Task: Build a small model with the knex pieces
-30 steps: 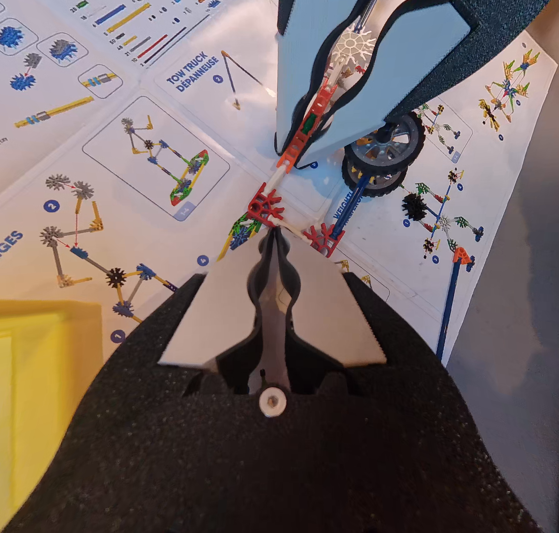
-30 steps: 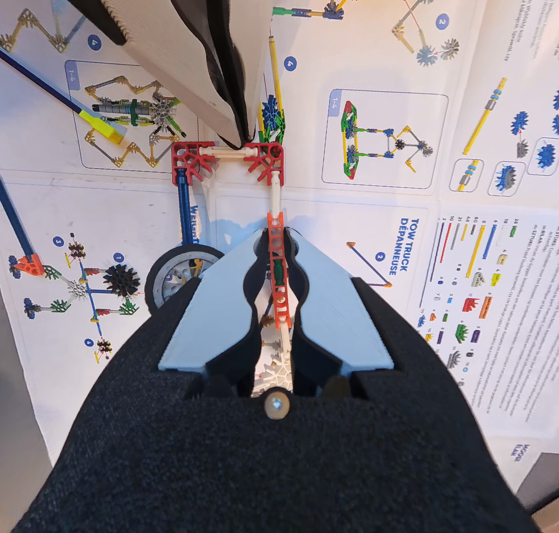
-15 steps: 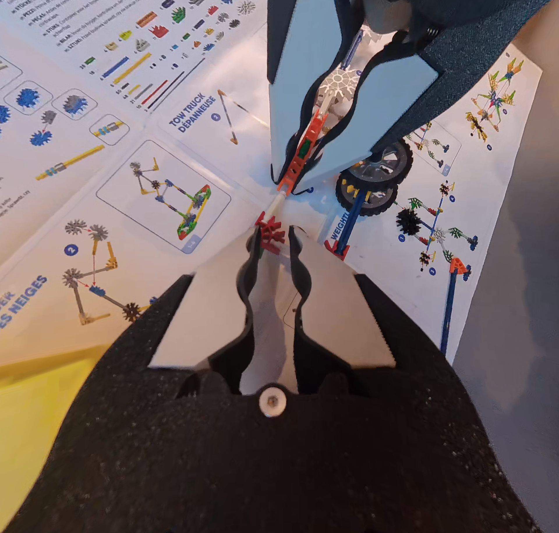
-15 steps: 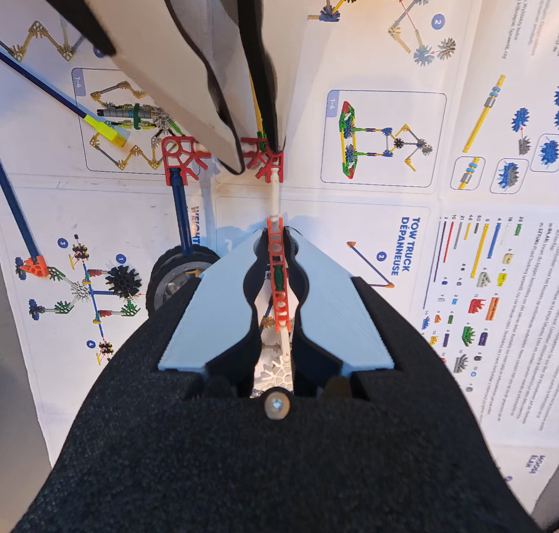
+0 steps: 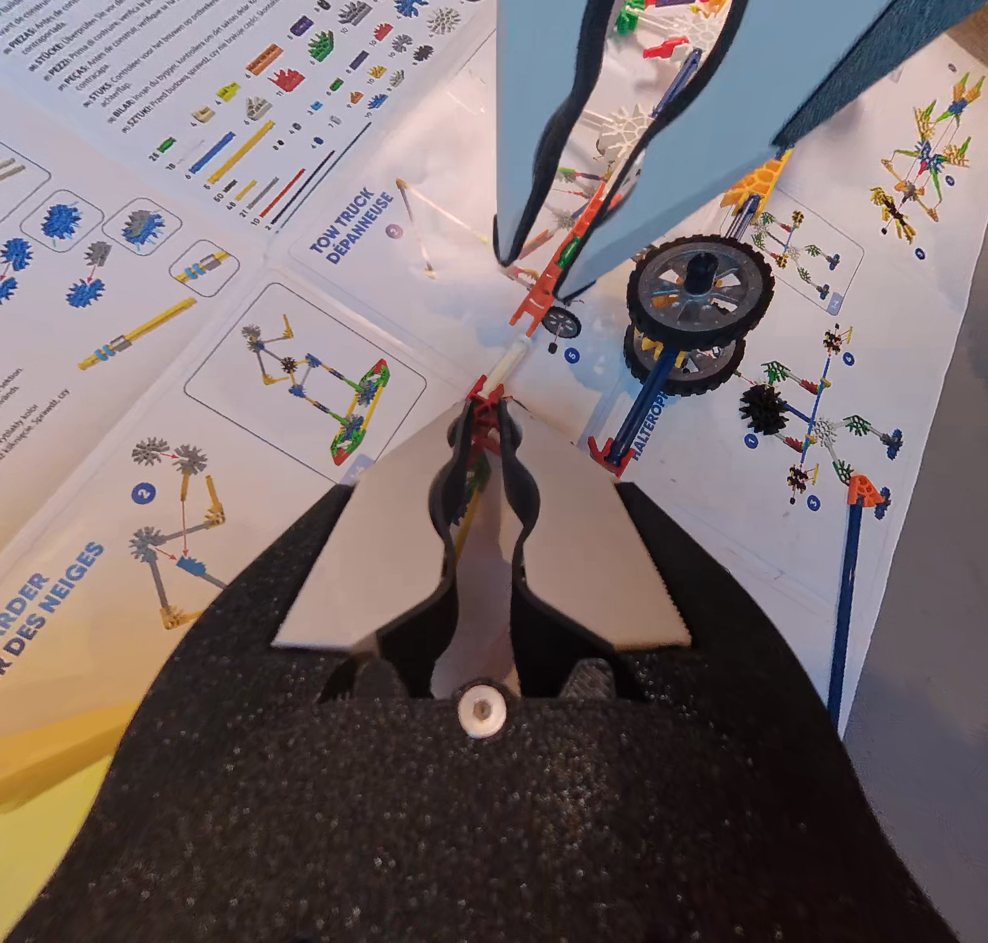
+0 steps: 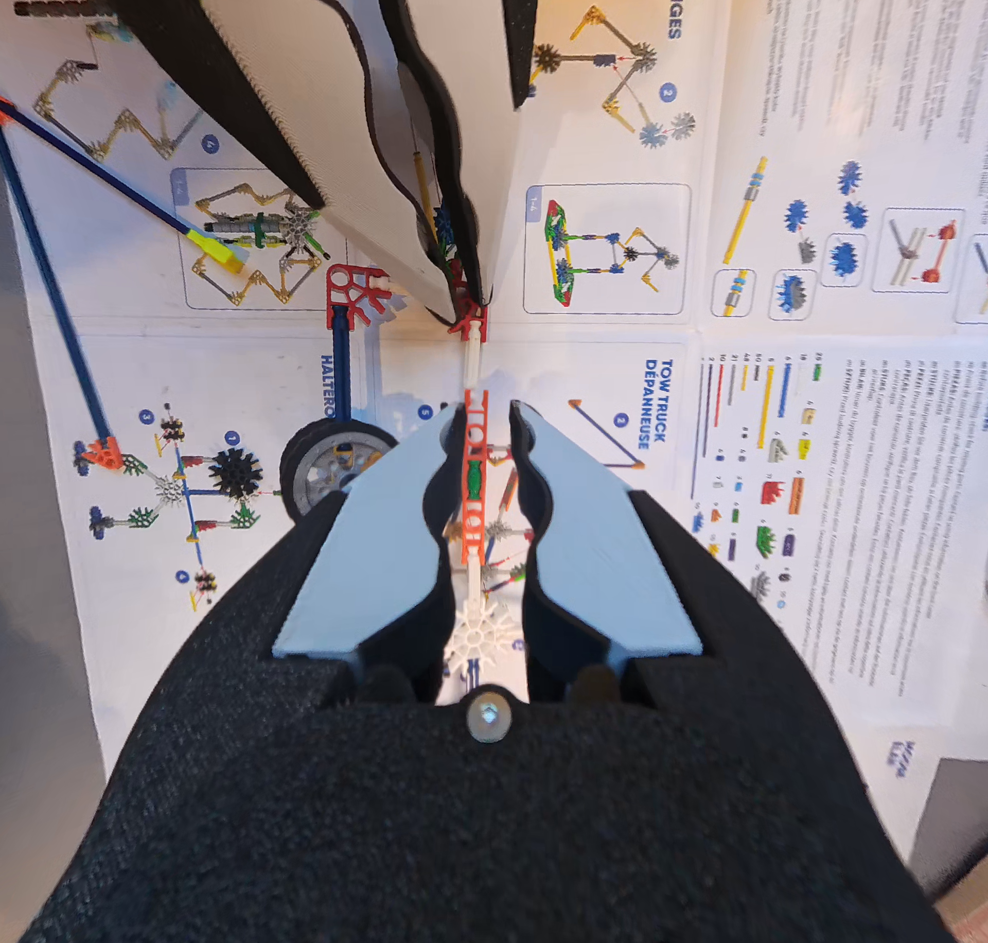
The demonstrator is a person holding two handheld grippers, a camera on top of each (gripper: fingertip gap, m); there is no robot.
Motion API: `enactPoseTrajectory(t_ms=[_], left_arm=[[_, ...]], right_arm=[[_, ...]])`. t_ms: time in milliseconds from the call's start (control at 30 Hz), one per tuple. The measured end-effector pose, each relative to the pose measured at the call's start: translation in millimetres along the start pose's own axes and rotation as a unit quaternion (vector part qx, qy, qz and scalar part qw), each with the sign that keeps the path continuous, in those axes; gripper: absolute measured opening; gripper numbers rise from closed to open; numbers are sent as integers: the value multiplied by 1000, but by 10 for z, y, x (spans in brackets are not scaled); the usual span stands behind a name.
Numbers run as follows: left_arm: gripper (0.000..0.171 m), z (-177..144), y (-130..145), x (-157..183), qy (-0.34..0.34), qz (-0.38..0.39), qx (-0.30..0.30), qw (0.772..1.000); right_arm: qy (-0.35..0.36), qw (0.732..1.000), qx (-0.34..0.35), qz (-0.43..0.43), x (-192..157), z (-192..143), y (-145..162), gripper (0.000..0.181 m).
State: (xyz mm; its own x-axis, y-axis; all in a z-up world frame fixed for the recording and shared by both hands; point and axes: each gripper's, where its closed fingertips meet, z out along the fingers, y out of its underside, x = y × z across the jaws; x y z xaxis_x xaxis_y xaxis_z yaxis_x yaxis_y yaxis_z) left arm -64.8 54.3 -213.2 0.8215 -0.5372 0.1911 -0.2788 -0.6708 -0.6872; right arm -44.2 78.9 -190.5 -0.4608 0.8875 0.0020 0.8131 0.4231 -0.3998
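A small toy model of rods and connectors lies on a printed instruction sheet [image 5: 267, 329]. My left gripper [image 5: 484, 409] has grey fingers and is shut on the model's red connector [image 6: 473, 323]. A short white rod [image 6: 472, 364] runs from that connector to a long orange connector [image 6: 475, 452]. My right gripper [image 6: 486, 409] has light blue fingers. They stand open on either side of the orange connector, with a gap on the right. A white snowflake connector [image 6: 476, 634] sits deep between its fingers. The right gripper [image 5: 537, 275] faces mine across the sheet.
A second red connector [image 6: 353, 297] on a blue rod leads to two black wheels [image 5: 700, 286] beside the right gripper. A long blue rod with an orange end [image 5: 850, 569] lies at the sheet's edge by the grey table [image 5: 935, 489]. A yellow box [image 5: 43, 810] is near left. The grippers' ends are close to 5 cm from one another.
My left gripper opened, moved forward and shut on the red connector. My right gripper, shut on the orange connector before, has spread its fingers.
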Motion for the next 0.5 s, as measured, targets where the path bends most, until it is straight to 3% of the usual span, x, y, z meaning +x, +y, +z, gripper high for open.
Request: enactPoseTrajectory(t_ms=[100, 500], left_arm=[[7, 0, -2, 1, -3, -3, 1, 1000], [4, 12, -10, -10, -48, -16, 37, 998]], right_arm=[[-14, 1000, -12, 17, -17, -101, 60, 3], [-34, 998, -42, 33, -125, 175, 186, 0]])
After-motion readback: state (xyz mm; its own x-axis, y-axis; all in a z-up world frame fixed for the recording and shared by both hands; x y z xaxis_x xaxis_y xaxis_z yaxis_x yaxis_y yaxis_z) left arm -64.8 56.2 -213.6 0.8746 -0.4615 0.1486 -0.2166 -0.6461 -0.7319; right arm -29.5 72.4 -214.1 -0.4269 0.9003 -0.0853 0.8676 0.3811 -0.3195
